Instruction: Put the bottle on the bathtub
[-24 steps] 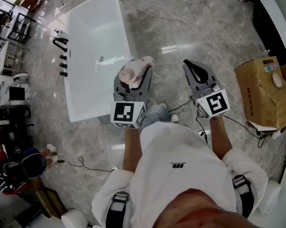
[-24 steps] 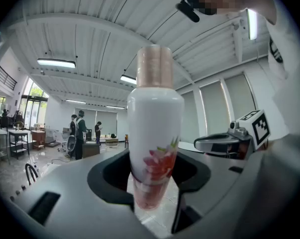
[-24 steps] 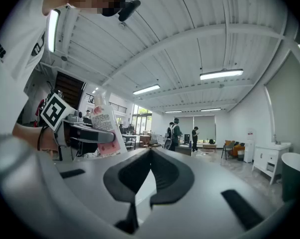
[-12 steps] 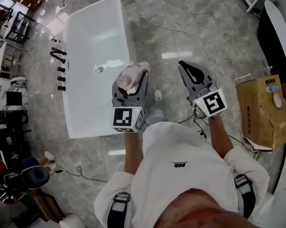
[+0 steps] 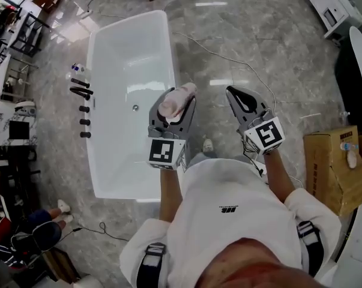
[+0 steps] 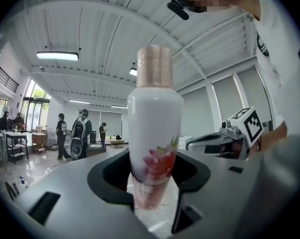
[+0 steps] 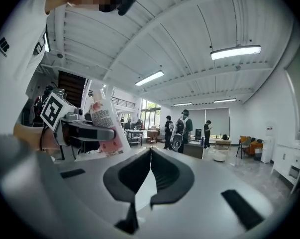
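Grey marble floor [image 5: 241, 47] filled a showroom, with a white bathtub [image 5: 123, 192] at centre left of the head view. Compared with a second earlier, the tub had slid lower and nearer in frame, so the carry looked nearly done. The left tool [image 5: 174, 104] clenched the white floral bottle [image 6: 154, 128] beside the tub's right rim. The right tool [image 5: 236, 95] was closed and empty.

Shiny grey marble floor [image 5: 259, 41], cardboard box [image 5: 334, 161] off to the right, white cabinet [image 5: 325, 2] in the far corner. White ribbed ceiling [image 7: 189, 29] with strip lights [image 7: 236, 52], tall windows [image 6: 224, 101] with blinds down.
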`<action>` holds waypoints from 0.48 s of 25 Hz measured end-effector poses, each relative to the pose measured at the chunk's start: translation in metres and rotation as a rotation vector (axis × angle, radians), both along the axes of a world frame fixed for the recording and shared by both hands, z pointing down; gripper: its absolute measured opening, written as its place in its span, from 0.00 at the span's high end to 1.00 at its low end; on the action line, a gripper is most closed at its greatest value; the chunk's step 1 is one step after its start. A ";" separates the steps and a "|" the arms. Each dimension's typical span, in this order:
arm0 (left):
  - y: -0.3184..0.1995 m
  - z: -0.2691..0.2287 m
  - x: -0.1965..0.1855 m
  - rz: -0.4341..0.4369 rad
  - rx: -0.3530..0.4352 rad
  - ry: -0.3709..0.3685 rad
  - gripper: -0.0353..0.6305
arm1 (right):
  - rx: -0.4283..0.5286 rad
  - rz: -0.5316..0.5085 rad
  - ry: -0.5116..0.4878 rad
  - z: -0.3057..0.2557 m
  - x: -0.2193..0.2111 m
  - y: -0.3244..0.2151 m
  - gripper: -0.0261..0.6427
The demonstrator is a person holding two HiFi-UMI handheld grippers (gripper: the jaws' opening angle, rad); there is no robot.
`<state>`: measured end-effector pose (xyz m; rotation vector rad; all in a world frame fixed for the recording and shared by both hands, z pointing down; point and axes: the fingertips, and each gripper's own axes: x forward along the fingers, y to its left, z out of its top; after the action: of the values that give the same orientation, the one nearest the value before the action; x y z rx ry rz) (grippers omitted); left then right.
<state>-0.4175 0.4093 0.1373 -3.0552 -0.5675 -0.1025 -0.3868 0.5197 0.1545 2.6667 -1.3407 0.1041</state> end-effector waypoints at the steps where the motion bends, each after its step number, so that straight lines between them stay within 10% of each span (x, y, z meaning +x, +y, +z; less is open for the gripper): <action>1: -0.014 0.000 0.011 -0.001 -0.007 -0.004 0.61 | -0.007 0.001 -0.008 0.002 0.010 -0.013 0.97; 7: -0.107 0.006 0.072 -0.011 -0.052 -0.036 0.61 | -0.022 0.011 -0.030 0.003 0.074 -0.096 0.97; 12: -0.064 0.020 0.114 -0.027 -0.036 -0.044 0.61 | -0.004 -0.006 -0.023 0.011 0.114 -0.055 0.97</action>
<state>-0.3032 0.3451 0.1575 -3.1031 -0.5371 -0.1621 -0.2726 0.4647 0.1658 2.6661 -1.3532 0.1378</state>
